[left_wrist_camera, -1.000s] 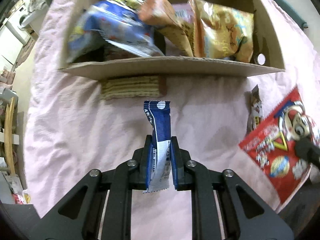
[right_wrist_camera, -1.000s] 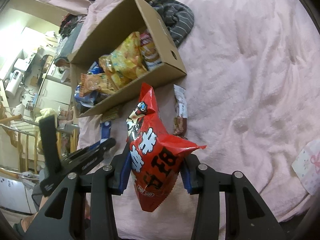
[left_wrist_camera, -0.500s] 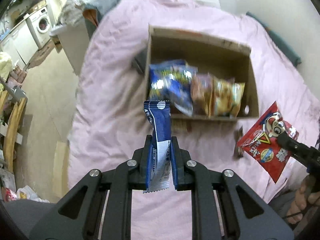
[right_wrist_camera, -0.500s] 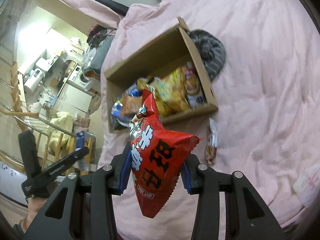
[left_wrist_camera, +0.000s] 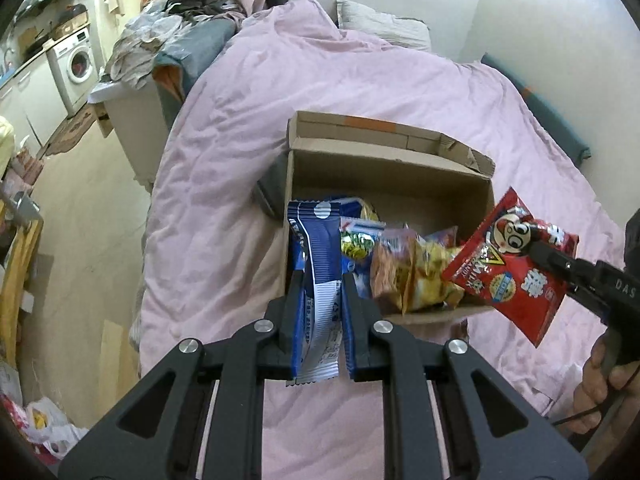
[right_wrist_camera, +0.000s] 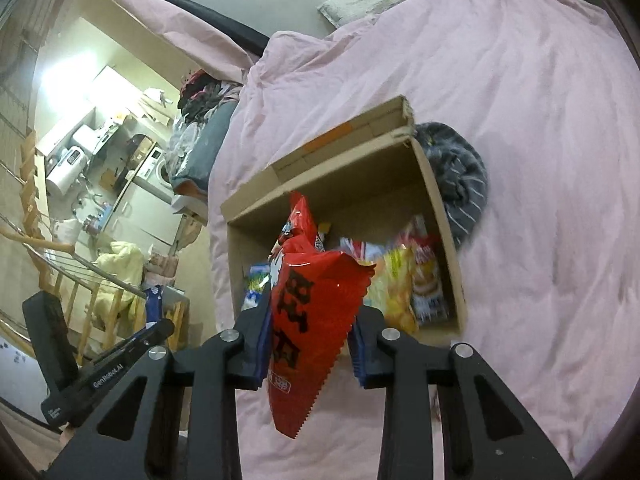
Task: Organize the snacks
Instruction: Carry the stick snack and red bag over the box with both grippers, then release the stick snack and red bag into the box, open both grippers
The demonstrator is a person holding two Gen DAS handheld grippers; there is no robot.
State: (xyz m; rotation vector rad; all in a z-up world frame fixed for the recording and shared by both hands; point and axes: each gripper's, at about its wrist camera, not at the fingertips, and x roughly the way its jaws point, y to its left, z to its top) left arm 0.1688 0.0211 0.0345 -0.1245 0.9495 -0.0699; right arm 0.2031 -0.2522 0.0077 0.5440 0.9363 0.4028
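Left tool (left_wrist_camera: pixel 320 292): matte black linkage arms with triangular cut-outs; four round silver screws are seen across the joints.
Left tool fingers (left_wrist_camera: pixel 294 304): flat black plates, blue pads on the inner faces.
Right tool (right_wrist_camera: pixel 310 320): the same black frame, silver screws and blue-lined fingers.
Markings: "GenRobot.AI" is printed in white on the left tool's side (seen from the right wrist view); "DAS" on the right tool's.
Right hand (left_wrist_camera: pixel 600 396): bare skin, a thin black cable running beside it.

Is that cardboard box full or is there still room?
Still room. The box has snack bags along its near side only; the far part looks bare.
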